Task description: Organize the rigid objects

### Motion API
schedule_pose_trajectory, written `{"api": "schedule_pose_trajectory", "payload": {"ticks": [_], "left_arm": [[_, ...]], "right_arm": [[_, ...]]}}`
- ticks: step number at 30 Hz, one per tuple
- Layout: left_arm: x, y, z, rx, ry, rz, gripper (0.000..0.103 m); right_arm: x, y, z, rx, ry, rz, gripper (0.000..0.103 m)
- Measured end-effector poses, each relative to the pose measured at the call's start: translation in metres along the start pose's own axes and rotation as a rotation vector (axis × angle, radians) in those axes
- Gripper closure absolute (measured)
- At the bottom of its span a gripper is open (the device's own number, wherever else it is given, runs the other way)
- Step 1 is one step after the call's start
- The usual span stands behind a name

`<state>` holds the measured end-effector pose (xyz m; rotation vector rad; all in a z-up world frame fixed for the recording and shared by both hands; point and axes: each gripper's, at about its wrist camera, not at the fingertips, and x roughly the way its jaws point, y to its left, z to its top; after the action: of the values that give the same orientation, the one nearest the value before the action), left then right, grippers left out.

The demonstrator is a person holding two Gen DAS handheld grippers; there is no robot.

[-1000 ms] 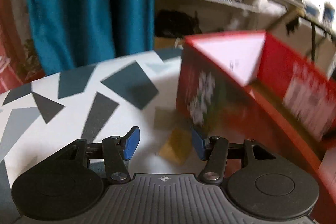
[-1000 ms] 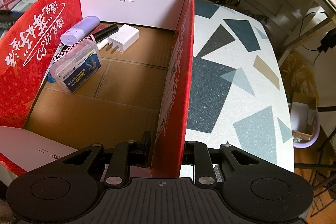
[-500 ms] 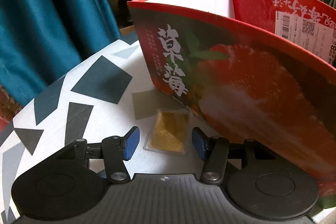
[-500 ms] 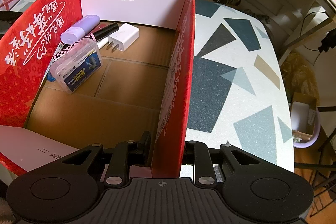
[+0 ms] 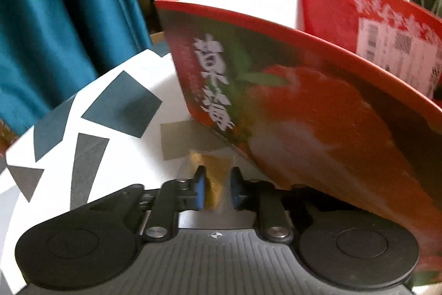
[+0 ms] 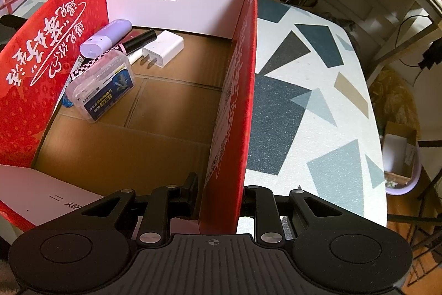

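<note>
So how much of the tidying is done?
Some is done: the purple case, white charger and clear box lie in the red box. The left gripper is closed on a gold packet; that must go in. The right gripper clamps the box wall.

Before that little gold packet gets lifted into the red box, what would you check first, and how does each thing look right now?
1. Left gripper closed on the gold packet: ok, blue pads sit against both its sides.
2. Grip firm enough to lift: cannot tell, the view is blurred.
3. Right gripper steadying the box: ok, its fingers clamp the near end of the right wall.
4. Free floor space inside: ok, the charger, purple case, pen and plastic box crowd the far left corner only.
5. Clearance to the box wall: not ok, the packet lies right at its foot, so lift straight up first.
</note>
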<state>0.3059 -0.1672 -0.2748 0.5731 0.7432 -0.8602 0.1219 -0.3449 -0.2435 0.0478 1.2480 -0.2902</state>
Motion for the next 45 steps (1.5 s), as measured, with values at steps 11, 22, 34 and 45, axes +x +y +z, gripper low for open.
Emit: {"api": "schedule_pose_trajectory", "payload": {"ticks": [11,22,34,45], "left_arm": [[-0.020,0.019,-0.017,-0.077,-0.016,0.024,0.077],[0.006,0.010,-0.002,-0.009,-0.036,0.042,0.038],[-0.006,0.016,-0.016,-0.080,-0.027,-0.027,0.055],[-0.038,0.001,-0.047,-0.151,0.022,0.002,0.054]], "right_arm": [[-0.001,-0.001,-0.001,0.004,-0.004,-0.001,0.081],[0.000,0.000,0.000,0.003,-0.001,-0.001,0.081],[0.000,0.000,0.000,0.001,0.001,-0.003,0.081],[0.000,-0.001,-0.001,0.003,-0.004,-0.001,0.081]]}}
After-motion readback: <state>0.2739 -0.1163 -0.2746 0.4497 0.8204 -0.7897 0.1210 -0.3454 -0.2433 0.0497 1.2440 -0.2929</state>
